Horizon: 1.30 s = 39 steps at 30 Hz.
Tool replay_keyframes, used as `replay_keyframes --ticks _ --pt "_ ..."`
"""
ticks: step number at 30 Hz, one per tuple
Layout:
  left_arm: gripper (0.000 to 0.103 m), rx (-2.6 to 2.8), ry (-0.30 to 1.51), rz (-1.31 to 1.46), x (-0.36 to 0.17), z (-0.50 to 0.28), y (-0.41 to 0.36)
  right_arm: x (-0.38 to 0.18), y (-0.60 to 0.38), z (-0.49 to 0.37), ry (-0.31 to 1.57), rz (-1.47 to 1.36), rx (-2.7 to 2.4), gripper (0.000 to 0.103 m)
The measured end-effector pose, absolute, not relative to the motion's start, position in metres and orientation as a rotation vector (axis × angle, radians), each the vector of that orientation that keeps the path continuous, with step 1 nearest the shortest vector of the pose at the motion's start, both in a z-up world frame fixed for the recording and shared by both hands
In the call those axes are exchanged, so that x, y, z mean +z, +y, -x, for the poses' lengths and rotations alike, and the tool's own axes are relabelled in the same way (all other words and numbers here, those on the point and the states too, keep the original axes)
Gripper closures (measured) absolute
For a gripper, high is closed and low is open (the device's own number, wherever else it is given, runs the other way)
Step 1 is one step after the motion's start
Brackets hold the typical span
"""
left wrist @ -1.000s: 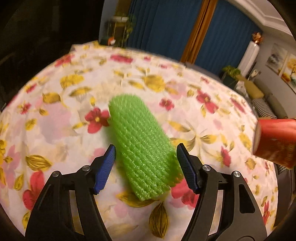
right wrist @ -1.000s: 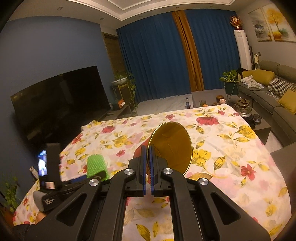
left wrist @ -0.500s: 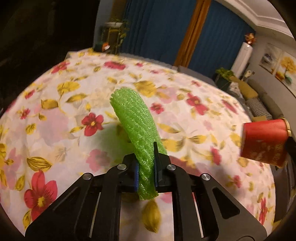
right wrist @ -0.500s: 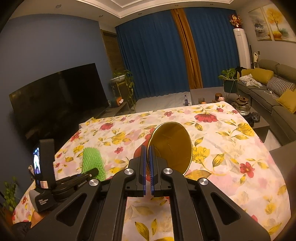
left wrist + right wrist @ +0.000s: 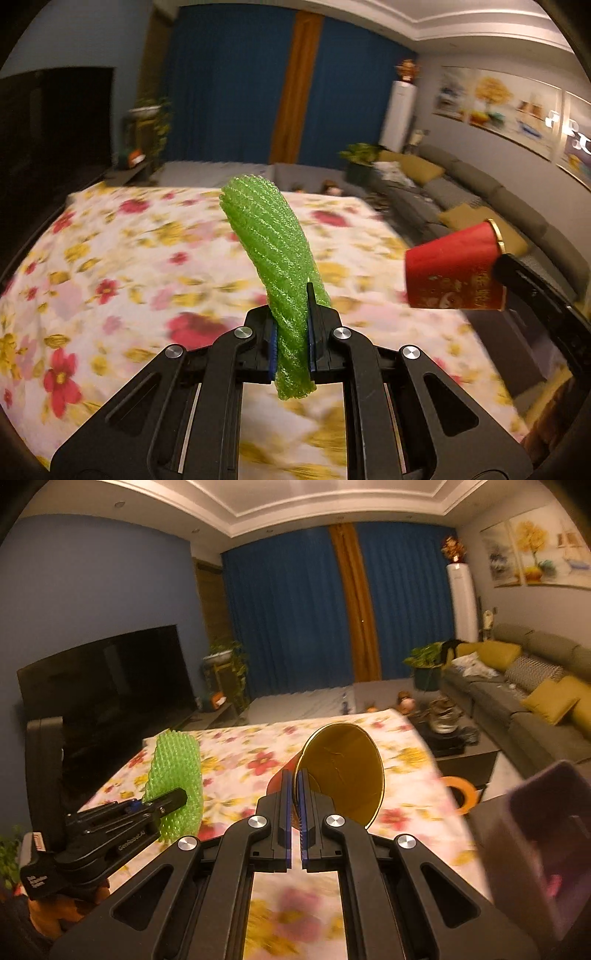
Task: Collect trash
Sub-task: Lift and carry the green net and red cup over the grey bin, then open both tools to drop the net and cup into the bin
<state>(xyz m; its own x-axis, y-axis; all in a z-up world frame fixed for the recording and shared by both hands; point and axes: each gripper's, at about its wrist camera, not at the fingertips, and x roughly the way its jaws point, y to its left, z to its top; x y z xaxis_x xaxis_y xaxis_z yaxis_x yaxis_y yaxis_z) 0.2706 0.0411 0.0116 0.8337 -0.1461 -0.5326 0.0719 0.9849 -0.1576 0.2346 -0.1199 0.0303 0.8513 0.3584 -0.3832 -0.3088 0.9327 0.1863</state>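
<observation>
Two views show both tongs loaded and lifted above the flowered tablecloth (image 5: 110, 258).

From the left wrist, the left gripper (image 5: 291, 332) is clamped on a green foam net (image 5: 269, 251), its blue pads squeezing the net's lower part. The net rises up and forward from between the fingers, bending to the left at its top, and a short end hangs below the pads. To the right of these tongs, a red paper cup (image 5: 450, 269) hangs in the air with its bottom pointing left; a black finger of the other tool touches its gold rim at the right. Beyond the tablecloth are blue curtains (image 5: 229, 92) and a grey sofa (image 5: 461, 181).

From the right wrist, the right gripper (image 5: 294, 808) is closed on the cup's (image 5: 343, 771) wall, one pad inside the gold interior and one outside. The cup's mouth opens toward the camera, just right of the fingertips. To the left of these tongs, the other tool grips the net (image 5: 177, 771), which stands upright above the cloth (image 5: 406, 753). A dark television (image 5: 107, 679) stands farther left. A blurred dark object (image 5: 535, 845) sits close on the right.
</observation>
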Motion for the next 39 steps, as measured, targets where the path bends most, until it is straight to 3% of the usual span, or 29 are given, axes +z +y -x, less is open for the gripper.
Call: replay_keyframes --ticks 17,28,31,35,39 --pt "0.092 -0.561 0.482 0.020 0.034 -0.249 -0.203 0.036 -0.315 -0.161 0.318 -0.174 -0.081 0.099" --pt "0.090 -0.692 0.543 -0.009 -0.003 -0.273 -0.269 0.009 -0.361 -0.168 0.344 -0.214 -0.144 0.099" --pt "0.079 -0.708 0.561 -0.017 -0.010 -0.278 -0.277 0.004 -0.366 -0.167 0.351 -0.234 -0.140 0.099" --pt "0.050 -0.693 0.582 -0.011 -0.015 -0.281 -0.278 0.001 -0.373 -0.167 0.361 -0.252 -0.145 0.095" --pt "0.037 -0.662 0.585 0.002 -0.014 -0.283 -0.269 -0.001 -0.374 -0.164 0.371 -0.265 -0.148 0.094"
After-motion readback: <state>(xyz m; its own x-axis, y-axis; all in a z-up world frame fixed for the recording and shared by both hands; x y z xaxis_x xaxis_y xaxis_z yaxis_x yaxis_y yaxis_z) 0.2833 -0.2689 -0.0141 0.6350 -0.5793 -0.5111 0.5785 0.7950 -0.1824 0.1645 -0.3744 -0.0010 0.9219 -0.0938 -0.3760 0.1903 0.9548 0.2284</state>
